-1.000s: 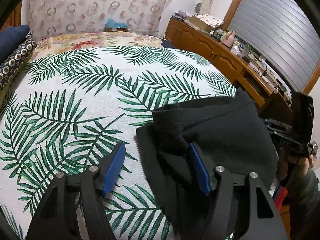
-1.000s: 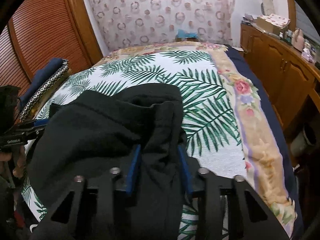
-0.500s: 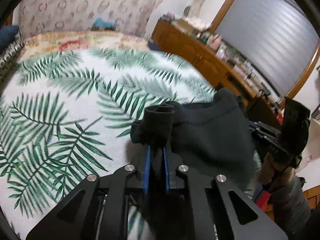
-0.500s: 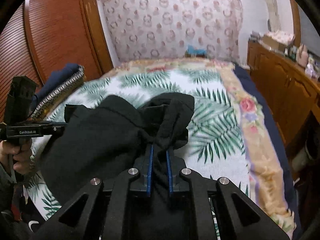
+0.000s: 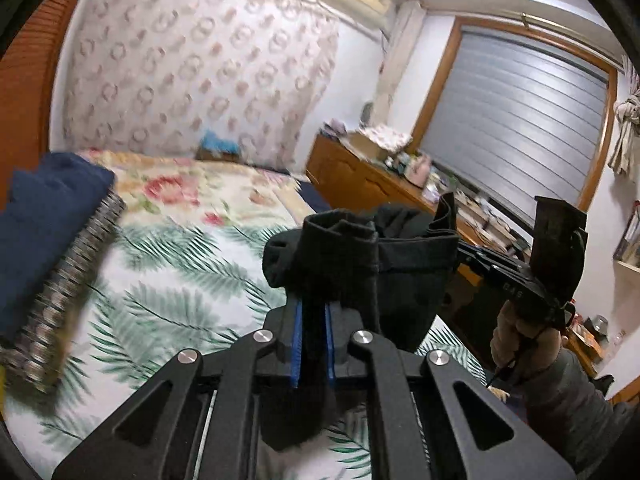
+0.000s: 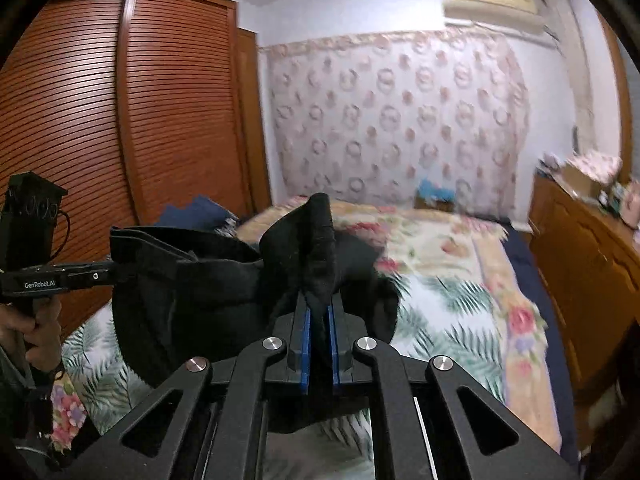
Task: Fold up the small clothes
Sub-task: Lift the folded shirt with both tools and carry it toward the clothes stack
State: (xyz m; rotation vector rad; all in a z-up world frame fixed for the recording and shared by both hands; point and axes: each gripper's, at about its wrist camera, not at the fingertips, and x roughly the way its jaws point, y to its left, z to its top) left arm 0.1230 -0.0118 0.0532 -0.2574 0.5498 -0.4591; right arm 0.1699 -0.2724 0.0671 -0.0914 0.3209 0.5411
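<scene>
Left tongs [image 5: 312, 334]: blue pads drawn narrow, clamped on a bunched edge of the black garment [image 5: 404, 276], which rises in a wad above the pads. Right tongs [image 6: 319, 340]: likewise narrow, pinching a peaked fold of the same garment [image 6: 200, 288]. The cloth is stretched between the two tongs, its body hanging slack below the held edge, lifted clear of the bed; lower hem not fully visible in either view. In the left view the right tongs and the gloved hand [image 5: 520, 340] gripping them appear at right, cloth edge held at their tip. Below: bedspread with green palm-leaf print [image 5: 168, 280], floral border toward the headboard side. A folded navy blanket [image 5: 44, 216] lies at the bed's left edge. Beyond: patterned wall hanging [image 6: 400, 112], louvred wooden wardrobe [image 6: 120, 112], a wooden dresser [image 5: 360, 176] with clutter on top, shuttered window [image 5: 520, 120]. Background blurred.
</scene>
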